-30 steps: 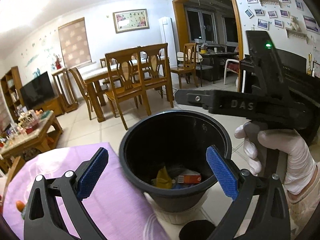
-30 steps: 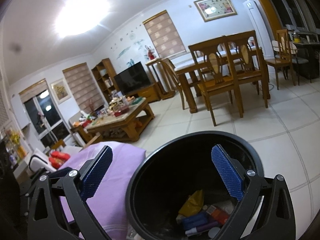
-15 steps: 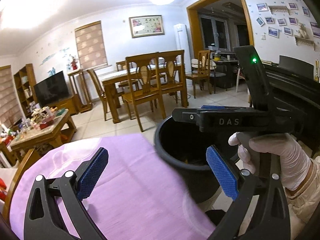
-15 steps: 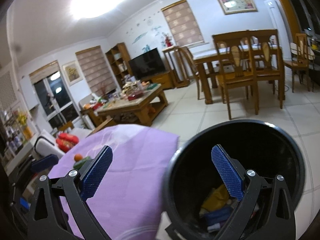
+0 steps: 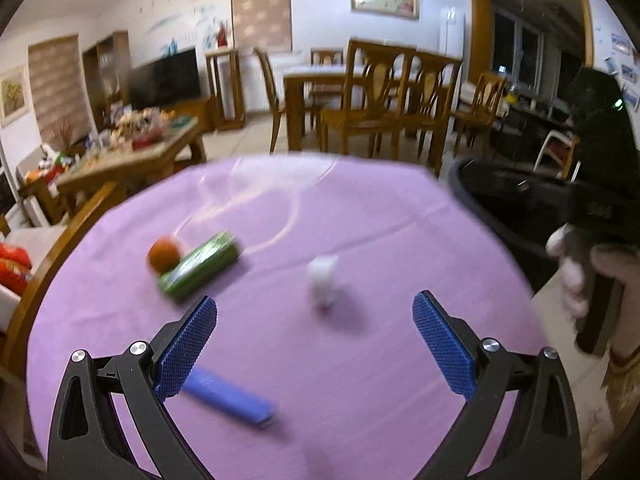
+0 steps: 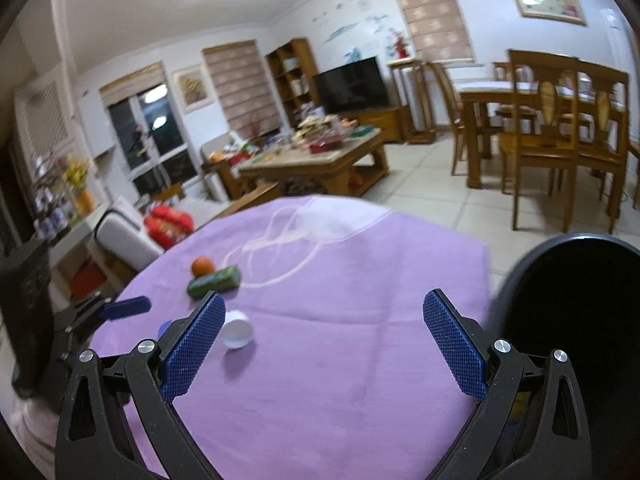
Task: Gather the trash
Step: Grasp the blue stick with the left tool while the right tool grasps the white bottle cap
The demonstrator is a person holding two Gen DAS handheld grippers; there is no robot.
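**Trash on purple table, bin at table edge, both grippers empty**

Four loose items lie on the purple tablecloth [image 5: 360,216]. A small white cup [image 5: 323,280] sits near the table's centre; in the right wrist view it lies tipped on its side, mouth toward the camera [image 6: 237,329]. At its 10 o'clock lies a green packet [image 5: 200,268], flat, with an orange fruit [image 5: 164,255] touching or just beside its far left end. At the cup's 7 o'clock lies a flat blue stick-shaped packet [image 5: 228,396], partly hidden behind a gripper pad. Left wrist view is motion-blurred; finer detail of the items is not readable.

The black trash bin [image 6: 576,300] stands just off the table's edge at 3 o'clock, rim about level with the tabletop; its inside reads dark.

Left gripper [image 5: 316,344]: jaws wide apart, nothing between the blue pads [image 5: 186,346], poised above the near part of the table with the cup ahead. Right gripper [image 6: 323,344]: jaws likewise wide apart, empty, left pad overlapping the cup in view. A gloved hand [image 5: 580,272] grips the right gripper's handle at 3 o'clock.

Background: coffee table [image 6: 320,164], dining chairs [image 6: 560,136], television [image 6: 352,84].
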